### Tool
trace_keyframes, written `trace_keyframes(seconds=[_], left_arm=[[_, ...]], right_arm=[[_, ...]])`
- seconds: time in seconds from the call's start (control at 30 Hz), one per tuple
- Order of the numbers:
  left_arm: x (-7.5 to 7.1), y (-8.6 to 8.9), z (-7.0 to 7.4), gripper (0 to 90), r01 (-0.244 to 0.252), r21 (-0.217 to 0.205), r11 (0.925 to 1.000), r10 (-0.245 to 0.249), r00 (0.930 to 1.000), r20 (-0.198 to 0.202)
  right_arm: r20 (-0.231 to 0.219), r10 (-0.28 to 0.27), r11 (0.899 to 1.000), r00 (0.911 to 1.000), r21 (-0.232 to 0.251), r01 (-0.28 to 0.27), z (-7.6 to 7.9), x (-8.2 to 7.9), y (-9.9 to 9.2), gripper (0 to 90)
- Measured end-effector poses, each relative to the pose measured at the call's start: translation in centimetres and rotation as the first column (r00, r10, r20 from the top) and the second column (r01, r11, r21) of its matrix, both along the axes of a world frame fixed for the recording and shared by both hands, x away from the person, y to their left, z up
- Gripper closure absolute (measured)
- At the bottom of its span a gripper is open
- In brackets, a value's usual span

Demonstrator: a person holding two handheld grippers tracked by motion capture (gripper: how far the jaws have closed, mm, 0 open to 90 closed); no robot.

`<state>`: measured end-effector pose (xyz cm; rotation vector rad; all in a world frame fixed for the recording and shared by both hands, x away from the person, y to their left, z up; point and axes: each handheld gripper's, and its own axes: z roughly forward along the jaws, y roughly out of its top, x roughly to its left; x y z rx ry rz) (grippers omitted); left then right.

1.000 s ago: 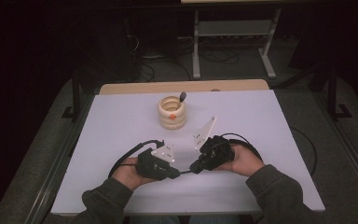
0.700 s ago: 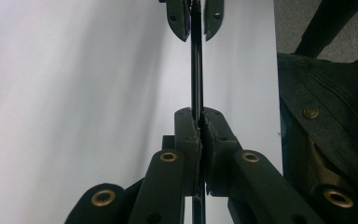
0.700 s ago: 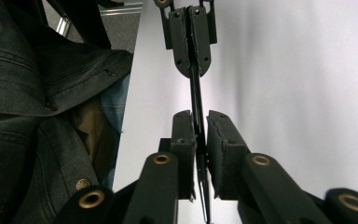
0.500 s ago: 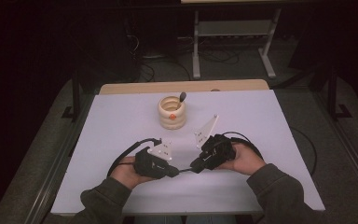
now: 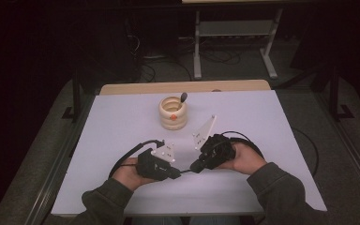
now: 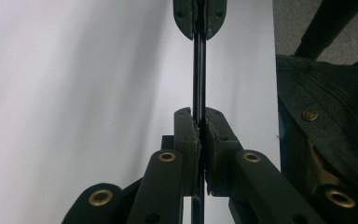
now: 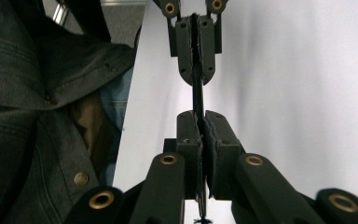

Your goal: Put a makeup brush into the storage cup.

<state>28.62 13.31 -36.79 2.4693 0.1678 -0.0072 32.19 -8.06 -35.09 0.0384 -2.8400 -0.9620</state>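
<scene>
Both grippers pinch one thin black strip [image 6: 198, 70] between them, left gripper [image 5: 177, 174] and right gripper [image 5: 193, 167] tip to tip near the table's [image 5: 262, 122] front edge. Gripper views show the strip running straight, jaw to jaw; high view adds a ringed cup [image 5: 172, 113] well apart, bare tabletop between.

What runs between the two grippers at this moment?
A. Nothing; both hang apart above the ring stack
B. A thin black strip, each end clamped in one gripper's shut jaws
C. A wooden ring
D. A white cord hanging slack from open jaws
B. The left gripper and right gripper each pinch an end of the thin black strip, which stretches straight across to the other's shut jaws.
</scene>
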Motion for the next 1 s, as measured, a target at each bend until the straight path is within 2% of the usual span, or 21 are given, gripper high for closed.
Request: trace_keyframes(seconds=[0.03, 0.1, 0.13, 0.2, 0.37, 0.5, 0.67, 0.87, 0.93, 1.0], left_arm=[[0.0, 0.1, 0.0, 84.8, -0.01, -0.008, 0.9999, 0.01, 0.9999, 0.004], [0.0, 0.3, 0.0, 84.9, -0.033, -0.02, 0.9992, 0.033, 0.9994, -0.002], [0.0, 0.5, 0.0, 84.9, -0.049, -0.028, 0.9984, 0.048, 0.9988, -0.004], [0.1, 0.9, 0.0, 84.9, -0.068, -0.048, 0.9965, 0.068, 0.9977, -0.006], [0.3, 1.6, -0.1, 84.9, -0.102, -0.082, 0.9914, 0.102, 0.9948, -0.004], [0.5, 1.8, -0.1, 84.9, -0.117, -0.093, 0.9888, 0.117, 0.9931, -0.001], [0.5, 1.9, 0.2, 84.9, -0.135, -0.127, 0.9826, 0.137, 0.9905, 0.01], [0.4, 1.9, 0.4, 84.9, -0.132, -0.142, 0.981, 0.136, 0.9906, 0.017], [0.4, 1.8, 0.3, 84.8, -0.122, -0.139, 0.9827, 0.126, 0.9917, 0.022], [0.4, 1.7, 0.2, 84.8, -0.123, -0.13, 0.9838, 0.127, 0.9918, 0.016]], right_arm=[[0.018, -0.012, 1.0, 0.9998, 0.014, 0.012, 0.1, 0.1, -0.2, 75.9], [-0.006, -0.08, 0.995, 0.9968, 0.054, 0.08, 0.2, 0.0, -0.8, 63.4], [0.004, -0.1, 0.992, 0.995, 0.078, 0.099, 0.2, 0.1, -1.0, 58.2], [-0.023, -0.158, 0.977, 0.9871, 0.142, 0.16, 0.2, 0.3, -2.0, 53.1], [-0.089, -0.257, 0.937, 0.9623, 0.223, 0.271, -0.3, 0.3, -4.1, 46.6], [-0.129, -0.299, 0.91, 0.9456, 0.26, 0.323, -1.0, 0.4, -5.1, 47.2], [-0.179, -0.301, 0.897, 0.9365, 0.28, 0.342, -1.7, 0.4, -5.2, 50.7], [-0.22, -0.269, 0.878, 0.9375, 0.344, 0.333, -1.8, 0.8, -4.8, 59.4], [-0.233, -0.26, 0.877, 0.9371, 0.349, 0.33, -1.9, 0.9, -4.5, 65.9], [-0.241, -0.251, 0.881, 0.9376, 0.344, 0.324, -2.1, 1.0, -4.5, 71.6]])
